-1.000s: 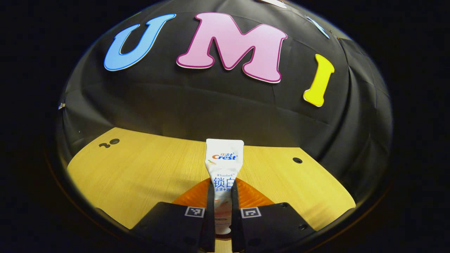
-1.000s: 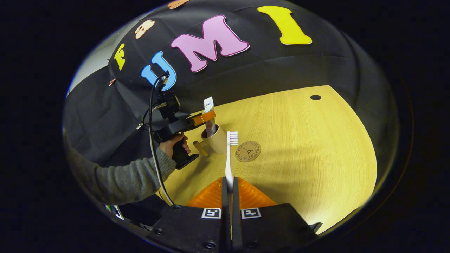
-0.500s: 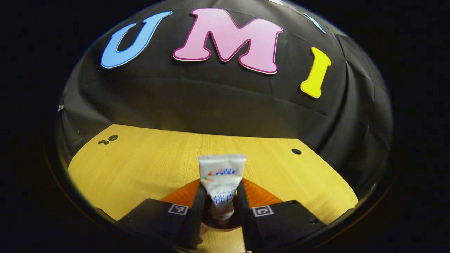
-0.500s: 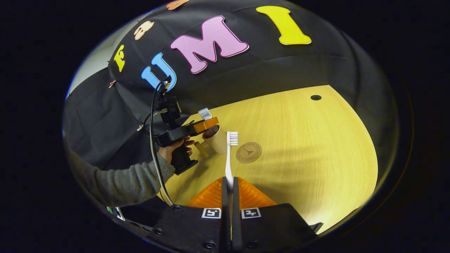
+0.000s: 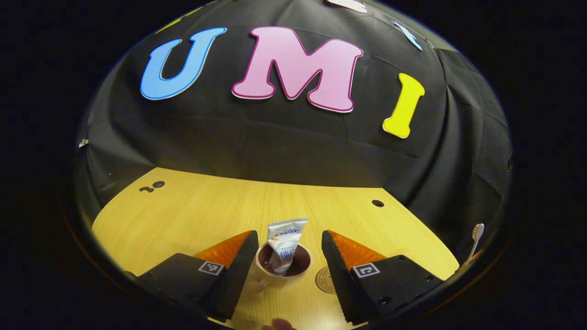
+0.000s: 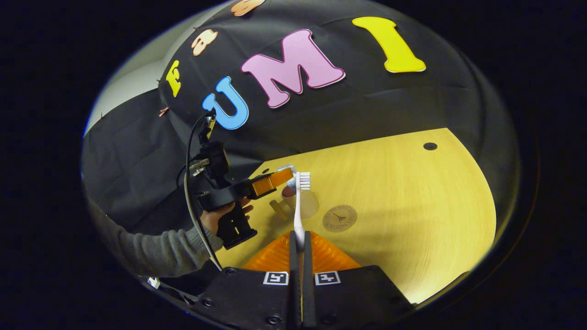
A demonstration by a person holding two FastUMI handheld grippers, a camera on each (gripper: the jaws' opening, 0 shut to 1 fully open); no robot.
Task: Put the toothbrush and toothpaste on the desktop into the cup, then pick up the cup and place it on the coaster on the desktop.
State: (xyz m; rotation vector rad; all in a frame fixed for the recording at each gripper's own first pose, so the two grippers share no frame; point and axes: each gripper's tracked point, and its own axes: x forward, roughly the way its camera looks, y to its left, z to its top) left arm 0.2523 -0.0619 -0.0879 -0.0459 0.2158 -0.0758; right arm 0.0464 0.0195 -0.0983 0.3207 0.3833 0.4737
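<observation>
In the left gripper view the white toothpaste tube (image 5: 284, 243) stands inside the beige cup (image 5: 282, 268), leaning on its rim. My left gripper (image 5: 288, 250) is open, its fingers wide on either side of the cup and touching nothing. The round coaster (image 5: 324, 280) lies just right of the cup. In the right gripper view my right gripper (image 6: 299, 243) is shut on the handle of the white toothbrush (image 6: 300, 201), bristles pointing up and away. Beyond the brush sit the cup (image 6: 306, 201) and the coaster (image 6: 339, 217), with the left gripper (image 6: 270, 181) over the cup.
The wooden desktop (image 6: 412, 206) has small round holes near its back edge (image 6: 430, 146). A hand in a grey sleeve (image 6: 169, 243) holds the left gripper at the desk's left side. The toothbrush head (image 5: 477, 231) shows at the far right of the left gripper view.
The left gripper opened and let go of the toothpaste, which dropped into the cup, then backed off. The right gripper carried the toothbrush toward the cup.
</observation>
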